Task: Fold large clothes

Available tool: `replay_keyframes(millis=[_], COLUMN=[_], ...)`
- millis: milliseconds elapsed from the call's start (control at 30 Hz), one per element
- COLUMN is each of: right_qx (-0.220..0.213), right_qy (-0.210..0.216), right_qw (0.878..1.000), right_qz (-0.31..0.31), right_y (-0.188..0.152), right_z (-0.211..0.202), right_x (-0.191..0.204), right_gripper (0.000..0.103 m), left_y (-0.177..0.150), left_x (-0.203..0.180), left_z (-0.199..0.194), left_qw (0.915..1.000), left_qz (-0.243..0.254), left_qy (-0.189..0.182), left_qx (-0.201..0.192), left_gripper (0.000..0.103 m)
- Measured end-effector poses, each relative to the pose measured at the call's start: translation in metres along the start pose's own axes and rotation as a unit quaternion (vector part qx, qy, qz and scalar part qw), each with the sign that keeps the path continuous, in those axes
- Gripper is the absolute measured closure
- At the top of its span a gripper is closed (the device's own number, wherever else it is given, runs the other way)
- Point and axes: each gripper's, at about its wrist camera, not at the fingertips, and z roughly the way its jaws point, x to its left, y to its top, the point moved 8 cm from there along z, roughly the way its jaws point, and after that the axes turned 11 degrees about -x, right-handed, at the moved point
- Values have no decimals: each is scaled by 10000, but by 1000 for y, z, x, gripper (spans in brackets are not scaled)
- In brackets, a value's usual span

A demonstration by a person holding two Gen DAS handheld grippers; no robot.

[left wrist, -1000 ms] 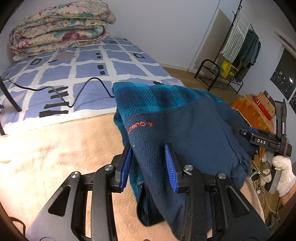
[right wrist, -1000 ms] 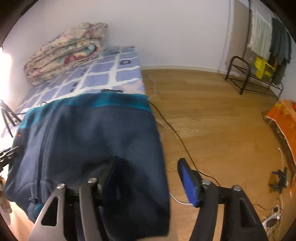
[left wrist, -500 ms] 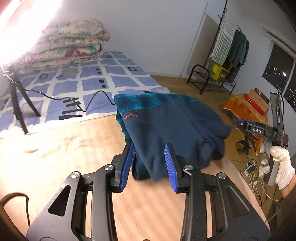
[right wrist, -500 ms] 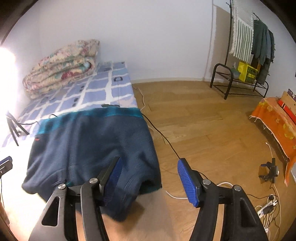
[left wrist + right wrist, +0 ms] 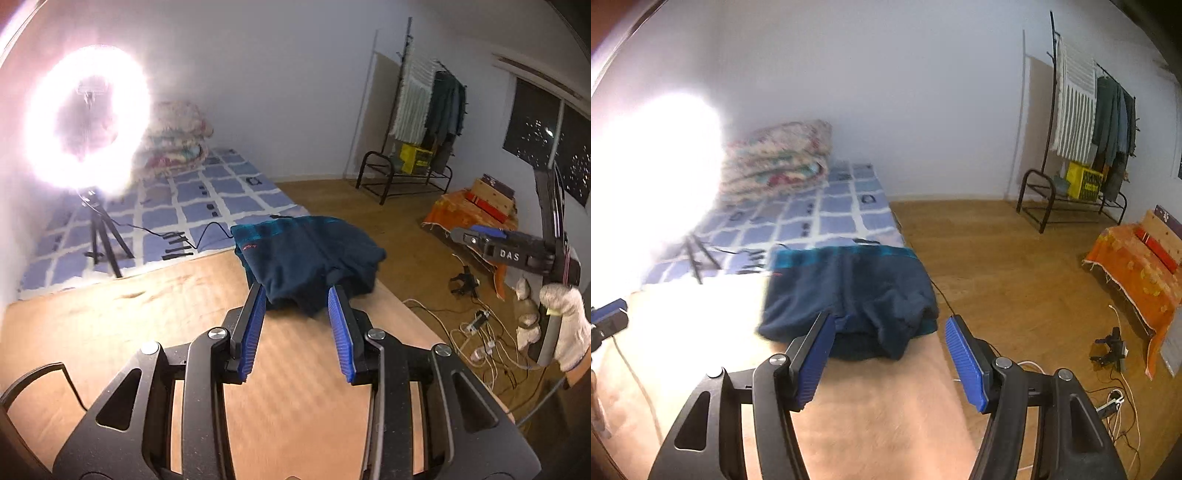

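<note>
**Folded fleece left on the table, both grippers empty**

The dark blue fleece garment [image 5: 306, 258] lies as a compact folded bundle at the far right corner of the beige table [image 5: 110, 325]. Its teal checked edge is turned toward the bed, and a small red logo shows on the upper layer. The near edge is a little bulky and uneven, with one fold hanging lower than the rest. I judge that the folding is finished or almost finished, because the garment is already reduced to a small stack and nothing holds it.

The left gripper [image 5: 297, 328] hovers above the table on the near side of the bundle. Its blue pads [image 5: 253, 332] stand apart with only table surface between them. The right gripper [image 5: 886, 350] is opened wider and is also empty; the near edge of the fleece appears beyond its tips, not between the pads. In the left view the right tool is seen at the right, held by a hand in a white glove [image 5: 565, 325].

Behind the table lies a bed with a blue checked sheet [image 5: 207, 199] and a folded floral quilt [image 5: 775, 158]. A ring light [image 5: 88, 118] on a tripod shines strongly from the left and washes out part of the table. A clothes rack [image 5: 1086, 122] stands by the far wall.
</note>
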Motion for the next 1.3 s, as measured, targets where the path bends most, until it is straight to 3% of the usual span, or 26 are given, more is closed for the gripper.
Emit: replay_keyframes(millis=[200, 367, 533, 767, 867, 1100, 1300], right_qx=[-144, -333, -369, -466, -499, -640, -824], right_qy=[62, 114, 229, 280, 299, 121, -117], right_qw=[9999, 9993, 9990, 9984, 9981, 9977, 9965], right_qz=[-44, -98, 49, 125, 223, 180, 6], right_y=[-2, -16, -44, -83, -90, -96, -99], right_z=[-90, -156, -193, -213, -215, -214, -220], right_x=[31, 58, 76, 96, 99, 101, 103], right_gripper=[39, 38, 37, 36, 34, 25, 4], left_y=[-11, -30, -54, -84, -88, -91, -94], left_x=[-31, -45, -53, -54, -52, -45, -44], left_z=[-91, -142, -178, -206, -209, -220, -228], left_qw=[9998, 9997, 9996, 9994, 9993, 9980, 9972], left_qz=[69, 102, 126, 146, 130, 200, 268], left_qy=[-44, 8, 79, 205, 219, 370, 438], left_qx=[-181, -217, -225, -244, -274, -475, -536], left_gripper=[68, 69, 69, 68, 62, 22, 9])
